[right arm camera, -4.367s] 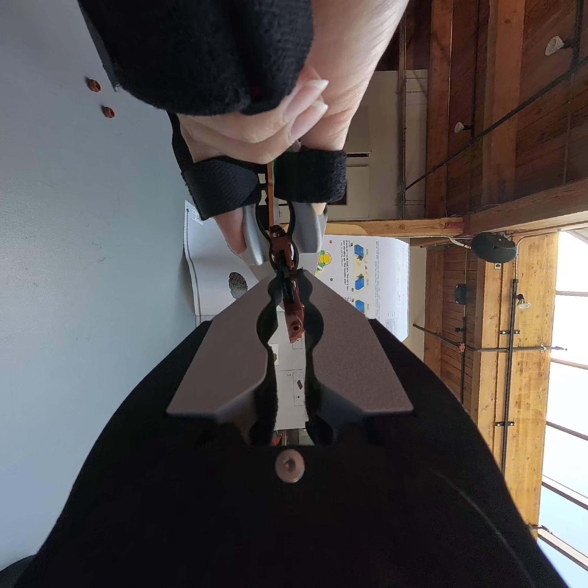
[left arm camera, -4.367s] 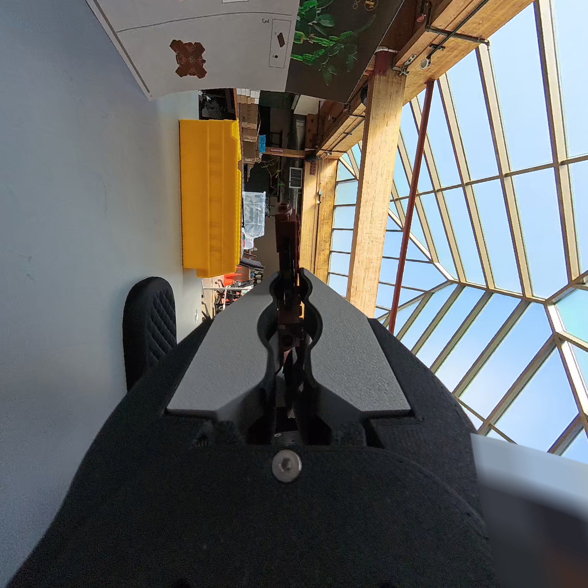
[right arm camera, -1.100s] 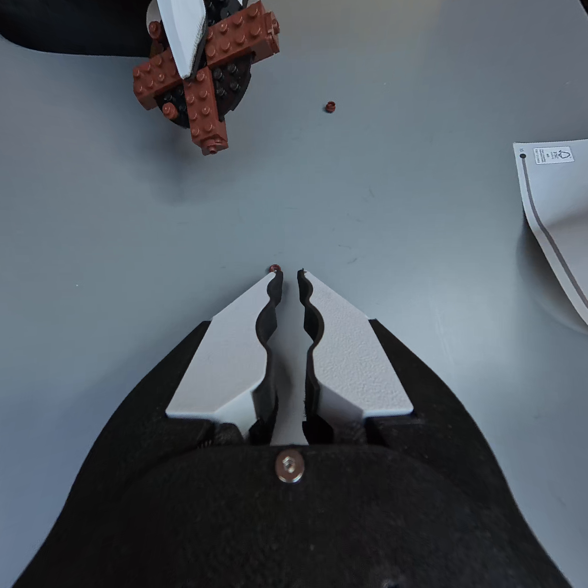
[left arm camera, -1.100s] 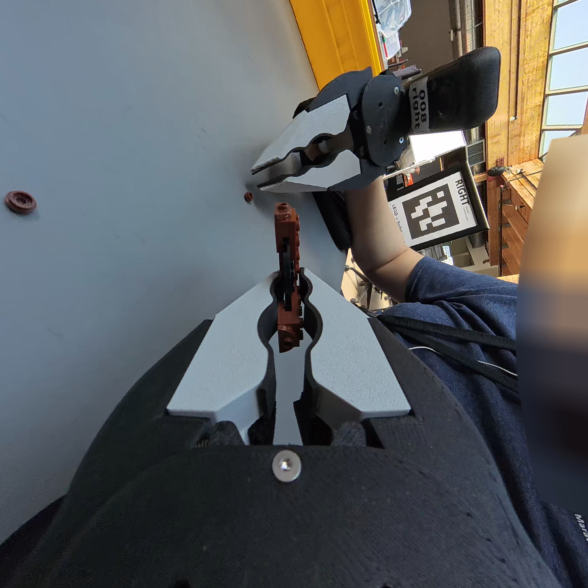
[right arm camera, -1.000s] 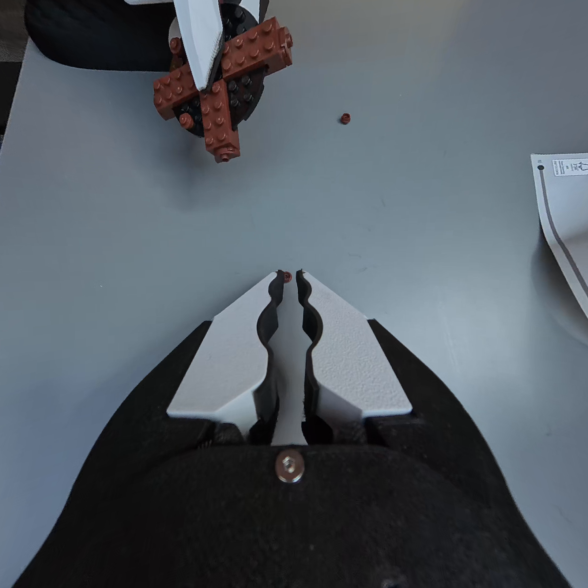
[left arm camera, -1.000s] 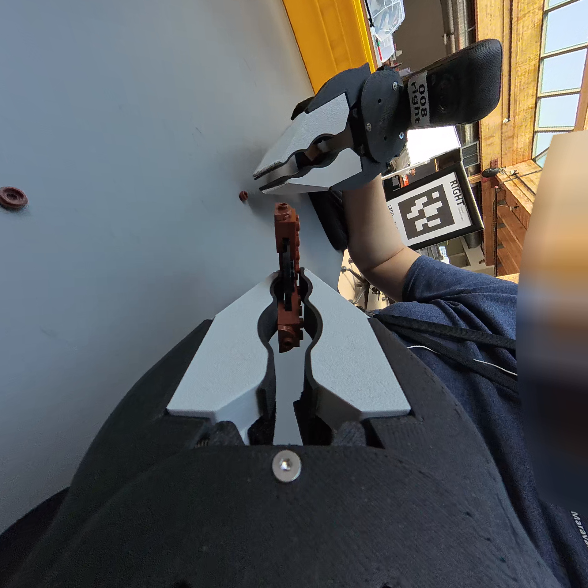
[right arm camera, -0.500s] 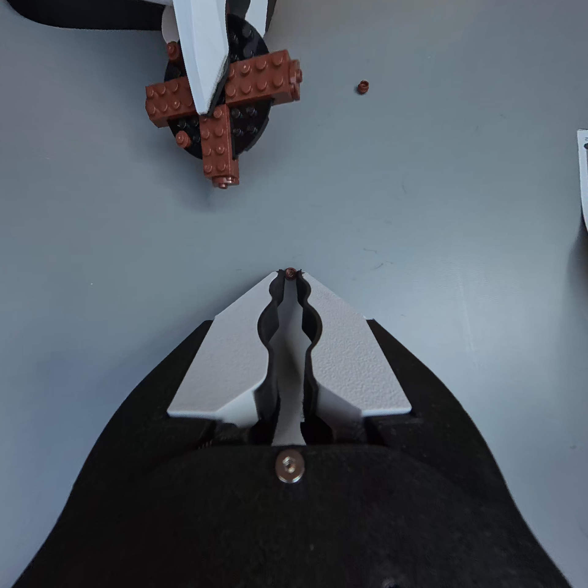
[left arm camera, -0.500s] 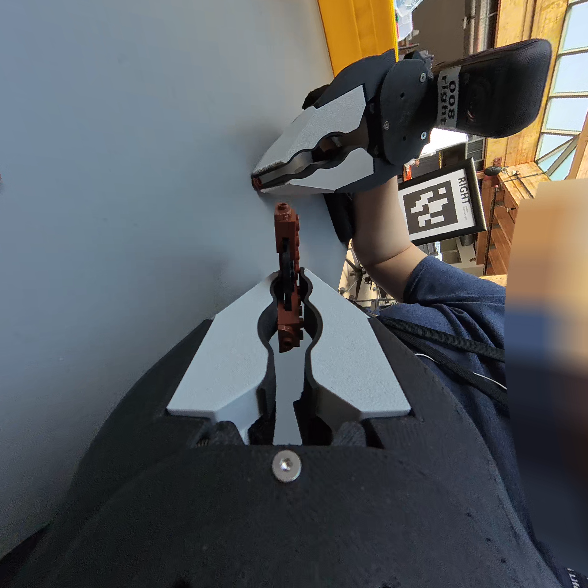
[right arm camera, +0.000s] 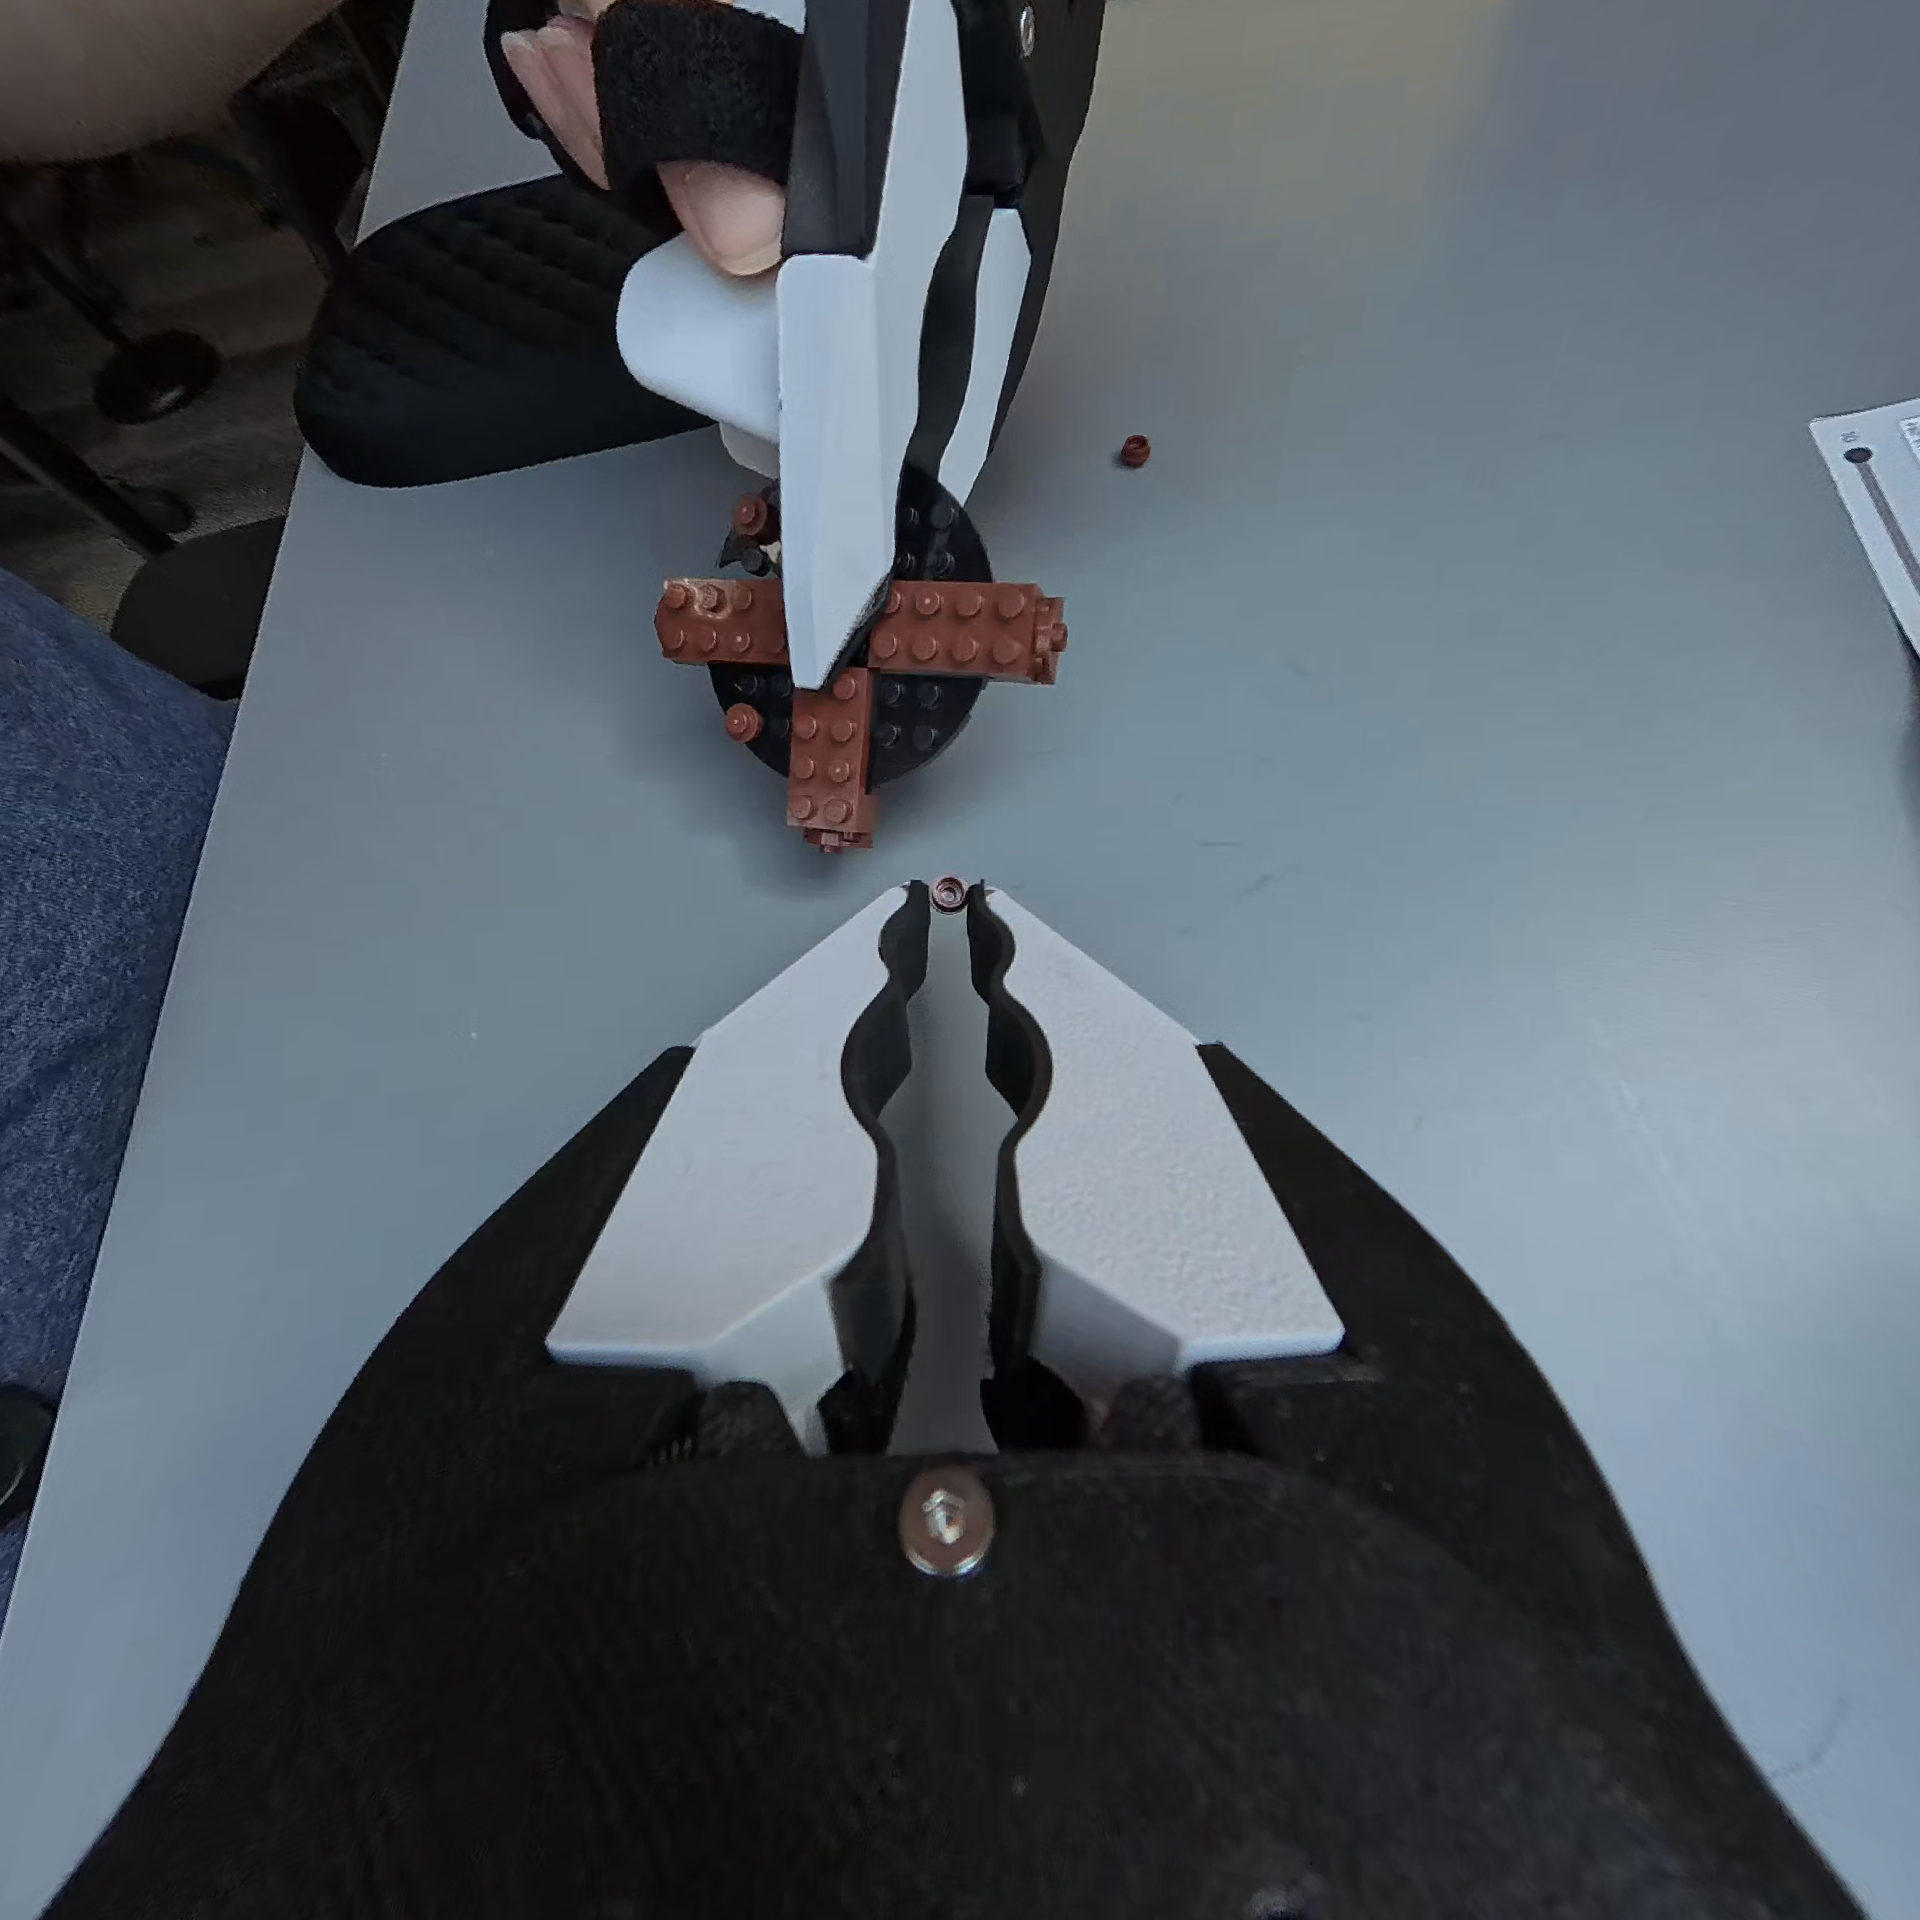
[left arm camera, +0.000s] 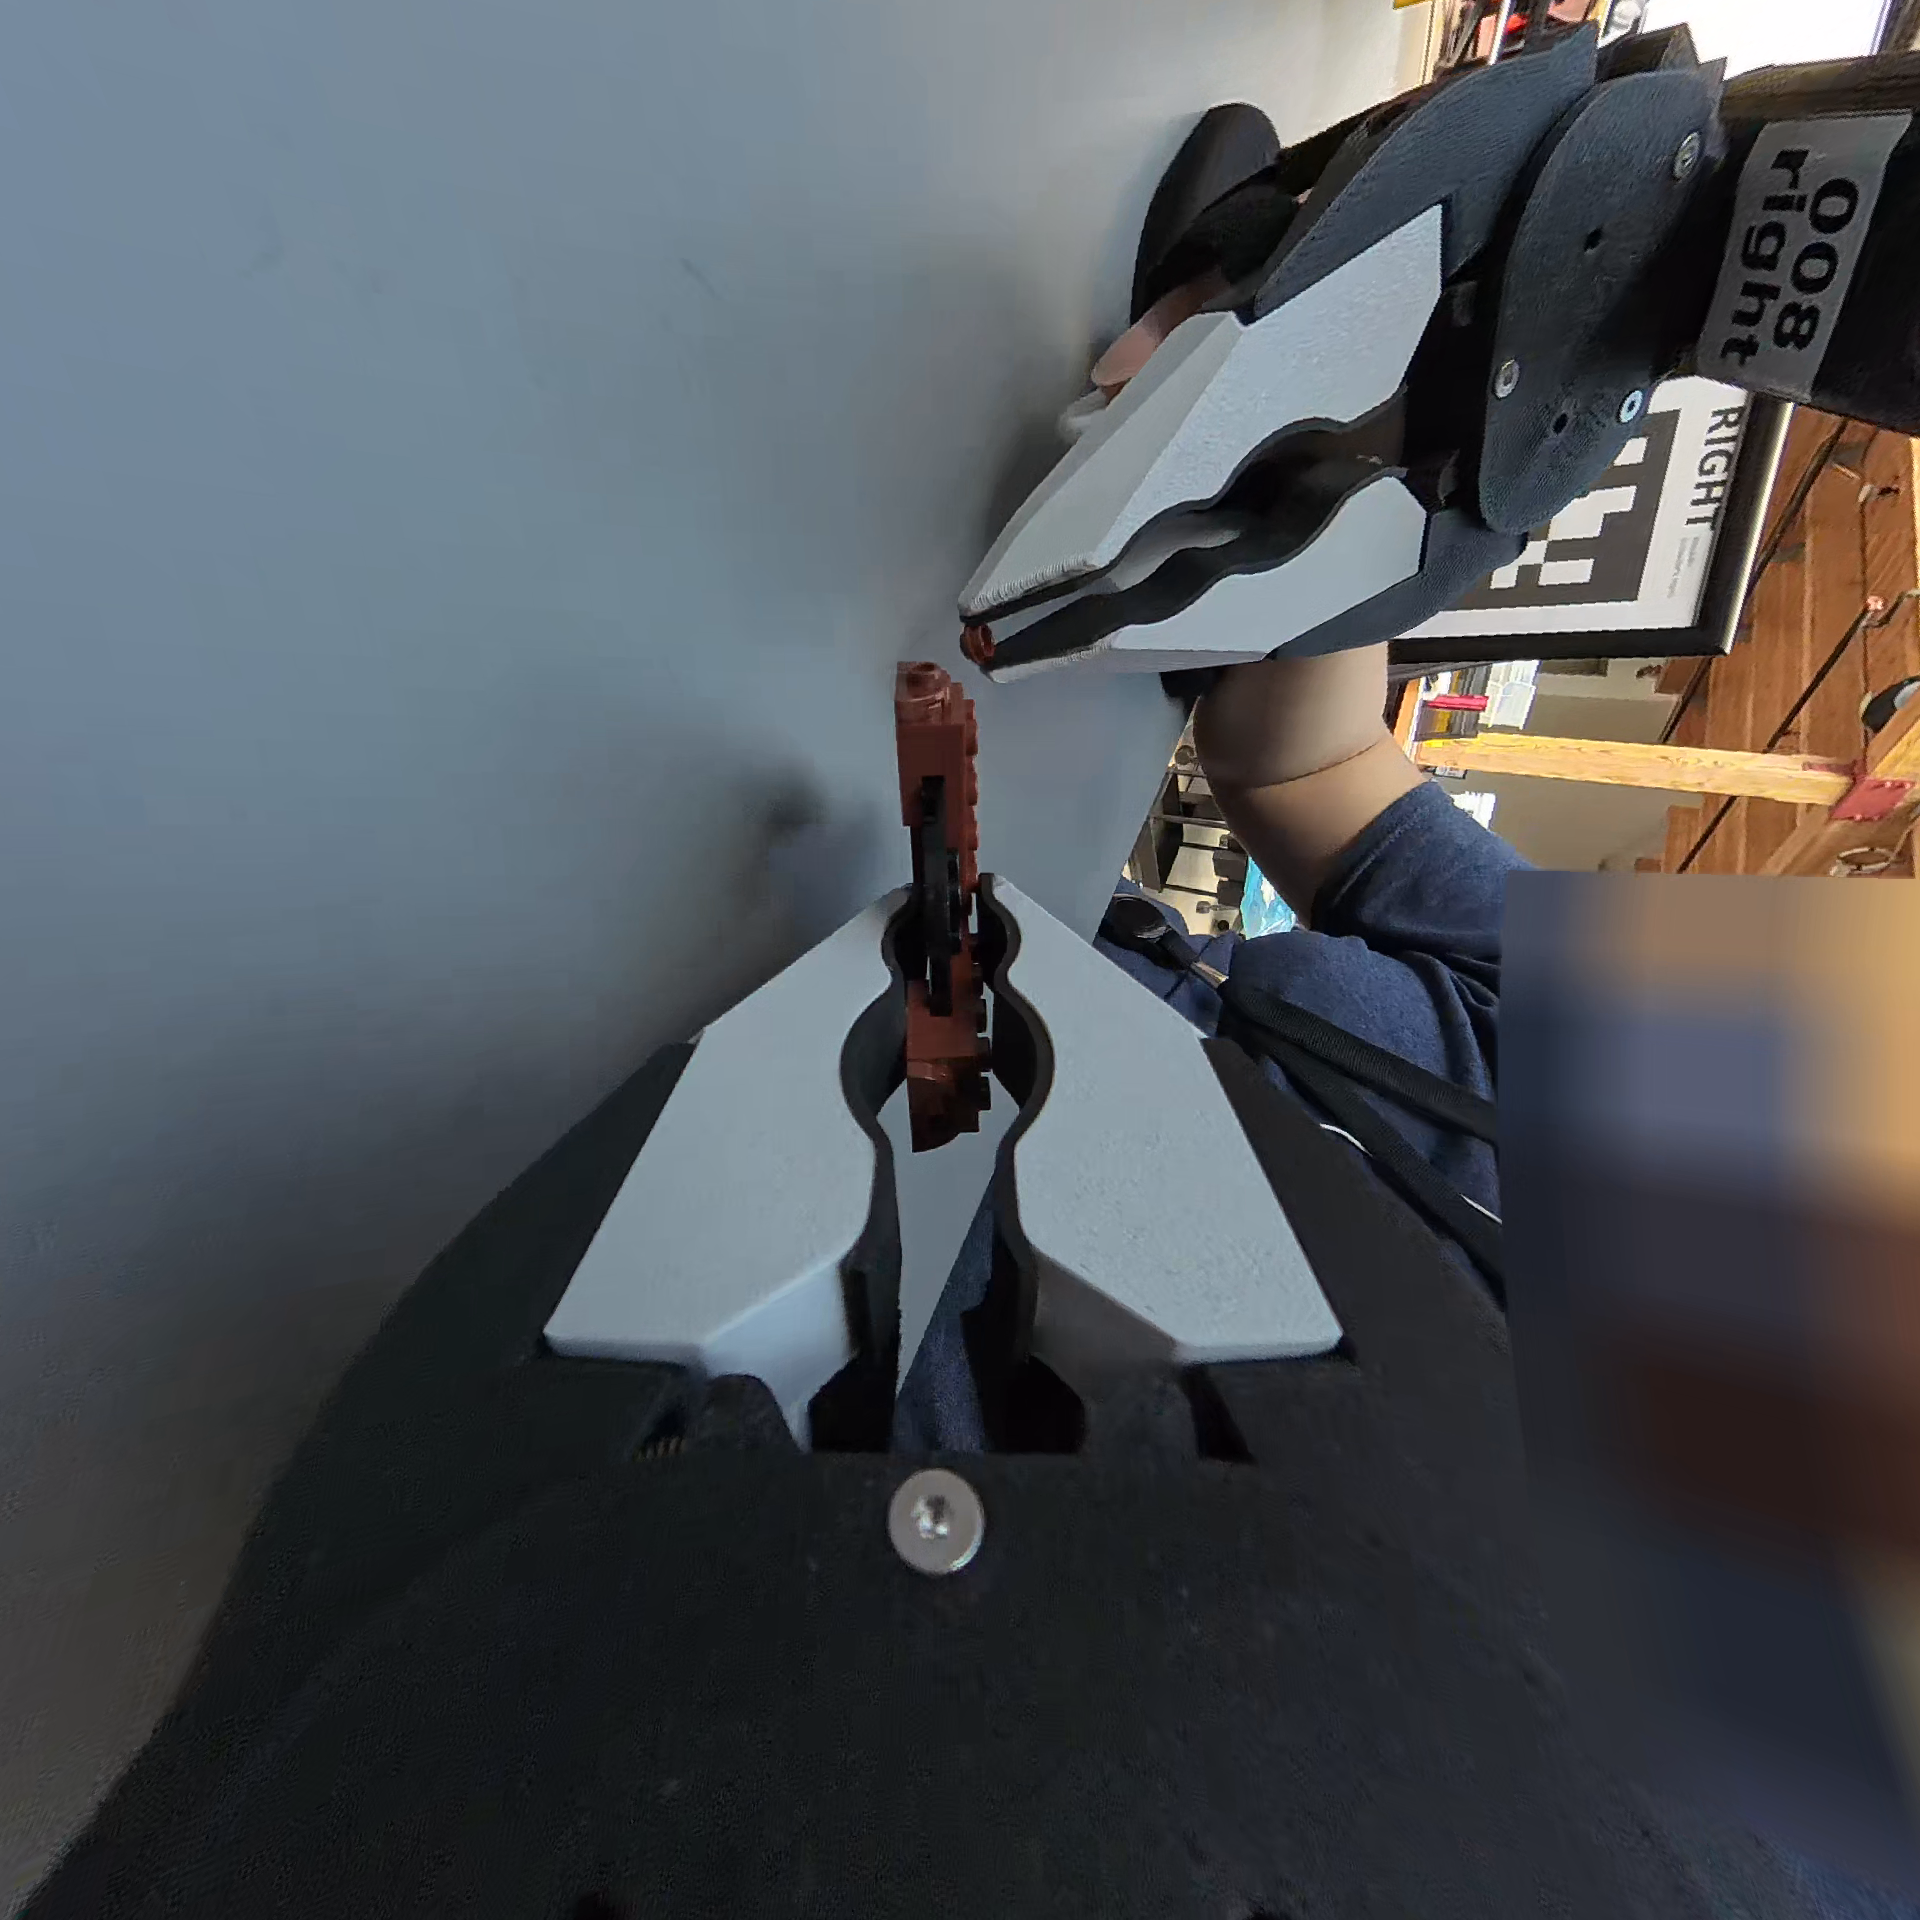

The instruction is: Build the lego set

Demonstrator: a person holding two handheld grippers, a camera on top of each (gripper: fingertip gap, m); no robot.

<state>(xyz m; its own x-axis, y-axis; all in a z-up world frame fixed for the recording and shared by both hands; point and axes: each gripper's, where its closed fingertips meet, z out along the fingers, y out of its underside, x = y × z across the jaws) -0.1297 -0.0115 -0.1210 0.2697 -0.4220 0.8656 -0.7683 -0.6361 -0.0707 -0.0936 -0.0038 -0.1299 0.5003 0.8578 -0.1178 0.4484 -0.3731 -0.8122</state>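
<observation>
my left gripper is clamped on the lego assembly, a black round plate crossed by reddish-brown plates, which i hold edge-on in the left wrist view and above the grey table. my right gripper has its jaws pinched on a tiny reddish-brown round stud at the very fingertips, just beside the assembly's nearest brown arm without touching it. another small brown stud lies on the table beyond the assembly, to its right. a white instruction sheet sits at the table's right edge, well apart from the assembly.
</observation>
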